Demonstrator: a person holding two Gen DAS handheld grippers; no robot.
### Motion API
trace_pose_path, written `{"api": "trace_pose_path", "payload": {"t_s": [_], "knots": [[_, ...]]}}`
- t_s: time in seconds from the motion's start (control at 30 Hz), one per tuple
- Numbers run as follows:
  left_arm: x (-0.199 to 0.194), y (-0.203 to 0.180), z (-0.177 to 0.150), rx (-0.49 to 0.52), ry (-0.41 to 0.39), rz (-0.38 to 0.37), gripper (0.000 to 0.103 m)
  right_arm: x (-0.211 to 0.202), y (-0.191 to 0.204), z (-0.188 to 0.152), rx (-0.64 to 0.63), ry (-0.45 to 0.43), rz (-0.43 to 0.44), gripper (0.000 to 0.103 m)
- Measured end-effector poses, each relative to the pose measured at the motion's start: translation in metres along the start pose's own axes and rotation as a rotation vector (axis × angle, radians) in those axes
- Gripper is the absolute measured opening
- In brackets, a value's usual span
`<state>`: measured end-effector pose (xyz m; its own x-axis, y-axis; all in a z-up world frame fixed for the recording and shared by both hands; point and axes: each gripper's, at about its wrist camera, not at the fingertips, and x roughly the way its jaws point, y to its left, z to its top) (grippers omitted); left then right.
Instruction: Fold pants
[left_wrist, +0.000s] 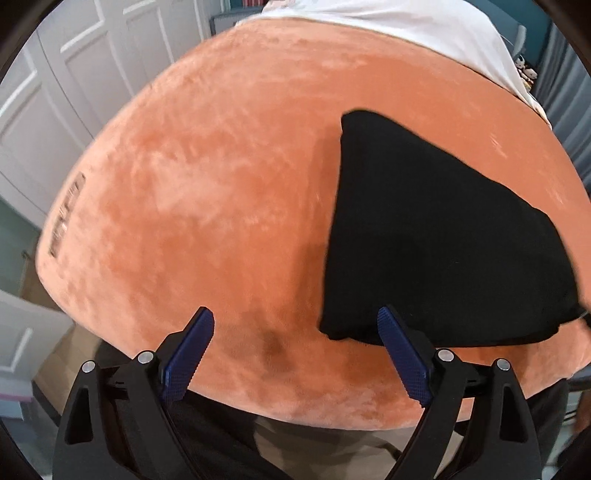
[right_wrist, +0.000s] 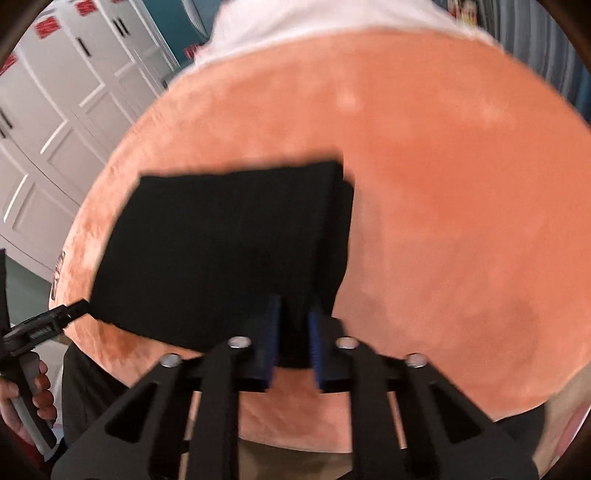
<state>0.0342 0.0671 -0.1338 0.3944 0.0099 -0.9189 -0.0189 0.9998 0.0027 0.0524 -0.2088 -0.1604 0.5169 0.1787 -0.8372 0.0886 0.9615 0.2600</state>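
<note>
The black pants (left_wrist: 436, 236) lie folded into a compact block on the orange plush blanket (left_wrist: 221, 184). In the left wrist view they sit to the right. My left gripper (left_wrist: 297, 323) is open and empty, its right finger beside the pants' near left corner. In the right wrist view the pants (right_wrist: 221, 251) fill the middle left. My right gripper (right_wrist: 293, 314) is closed narrowly on the pants' near edge, with black cloth between its blue pads. My left gripper (right_wrist: 70, 310) shows at the left edge of that view, held in a hand.
White bedding (left_wrist: 406, 26) lies at the far end of the blanket. White panelled wardrobe doors (right_wrist: 55, 110) stand to the left. The blanket's near edge (left_wrist: 332, 413) drops off just in front of the grippers. A dark stain (left_wrist: 273, 345) marks the blanket near my left gripper.
</note>
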Motion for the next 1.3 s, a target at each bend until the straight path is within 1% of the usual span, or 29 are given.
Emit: {"api": "trace_pose_path", "payload": {"t_s": [0.07,0.1,0.13,0.17,0.2,0.23,0.27,0.3,0.33,0.37,0.43,0.47,0.5,0.57,0.6,0.63,0.67,0.7,0.73,0.77,0.8,0.87,0.93,1.03,1.1,1.13,1.17,1.2,1.3], "knots": [[0.000,0.000,0.001,0.007,-0.007,0.011,0.088,0.000,-0.004,0.005,-0.022,-0.012,-0.022,0.010],[0.004,-0.001,0.001,0.005,0.005,0.003,0.088,0.014,-0.008,0.003,-0.034,0.035,-0.033,0.016],[0.007,-0.001,0.001,-0.001,0.023,-0.003,0.088,0.038,-0.011,-0.005,-0.054,0.118,-0.053,0.019],[0.007,-0.001,0.002,-0.013,0.036,-0.024,0.088,0.046,-0.013,-0.013,-0.054,0.118,-0.077,0.029],[0.003,-0.001,0.002,-0.019,0.031,-0.060,0.088,0.038,-0.014,-0.012,-0.032,0.078,-0.074,0.045],[-0.001,0.001,0.004,-0.028,0.024,-0.104,0.088,0.027,-0.016,-0.010,0.011,0.046,-0.058,0.053],[-0.004,0.001,0.005,-0.041,0.019,-0.143,0.088,0.019,-0.016,-0.009,0.043,0.023,-0.050,0.069],[-0.003,0.002,0.007,-0.059,0.019,-0.182,0.088,0.010,-0.019,-0.009,0.088,-0.016,-0.046,0.076],[0.000,0.002,0.009,-0.079,0.029,-0.220,0.088,0.008,-0.022,-0.008,0.111,-0.027,-0.041,0.077],[0.010,0.003,0.014,-0.107,0.059,-0.270,0.088,0.014,-0.026,-0.008,0.140,-0.008,-0.018,0.077],[0.030,0.000,0.019,-0.139,0.099,-0.315,0.088,0.030,-0.033,-0.011,0.194,0.038,0.016,0.077],[0.046,-0.002,0.021,-0.158,0.148,-0.295,0.087,0.042,-0.038,-0.014,0.246,0.066,0.057,0.077],[0.055,-0.004,0.021,-0.171,0.167,-0.308,0.087,0.047,-0.044,-0.017,0.287,0.081,0.094,0.077],[0.074,-0.008,0.019,-0.190,0.215,-0.370,0.088,0.063,-0.052,-0.024,0.397,0.108,0.189,0.076],[0.081,-0.007,0.017,-0.215,0.216,-0.371,0.089,0.073,-0.054,-0.027,0.445,0.116,0.225,0.076],[0.083,-0.007,0.017,-0.233,0.205,-0.378,0.090,0.077,-0.053,-0.030,0.455,0.105,0.225,0.076],[0.083,-0.007,0.017,-0.243,0.199,-0.379,0.089,0.079,-0.050,-0.029,0.446,0.096,0.218,0.064],[0.081,-0.009,0.018,-0.240,0.195,-0.377,0.086,0.078,-0.044,-0.028,0.426,0.092,0.232,0.045],[0.078,-0.010,0.019,-0.236,0.189,-0.386,0.067,0.080,-0.040,-0.025,0.431,0.100,0.262,0.037],[0.072,-0.012,0.022,-0.223,0.187,-0.441,0.036,0.080,-0.038,-0.023,0.439,0.106,0.280,0.034],[0.065,-0.012,0.025,-0.234,0.190,-0.471,0.029,0.075,-0.035,-0.016,0.426,0.108,0.284,0.032],[0.052,-0.011,0.029,-0.241,0.187,-0.485,0.024,0.061,-0.030,-0.006,0.413,0.088,0.311,0.031],[0.030,-0.008,0.027,-0.232,0.187,-0.511,0.024,0.042,-0.023,0.002,0.409,0.073,0.363,0.031],[0.025,-0.012,0.007,-0.220,0.247,-0.530,0.027,0.025,-0.023,-0.002,0.372,0.089,0.341,0.031],[0.041,-0.014,-0.008,-0.208,0.277,-0.488,0.035,0.041,-0.032,-0.016,0.374,0.152,0.277,0.035],[0.050,-0.015,-0.013,-0.212,0.274,-0.456,0.046,0.055,-0.035,-0.024,0.374,0.187,0.245,0.038],[0.056,-0.014,-0.016,-0.222,0.272,-0.438,0.063,0.069,-0.039,-0.034,0.392,0.200,0.235,0.051],[0.061,-0.011,-0.018,-0.251,0.268,-0.424,0.067,0.073,-0.043,-0.038,0.435,0.181,0.251,0.055],[0.067,-0.008,-0.019,-0.296,0.268,-0.464,0.076,0.082,-0.046,-0.042,0.532,0.148,0.297,0.061]]}}
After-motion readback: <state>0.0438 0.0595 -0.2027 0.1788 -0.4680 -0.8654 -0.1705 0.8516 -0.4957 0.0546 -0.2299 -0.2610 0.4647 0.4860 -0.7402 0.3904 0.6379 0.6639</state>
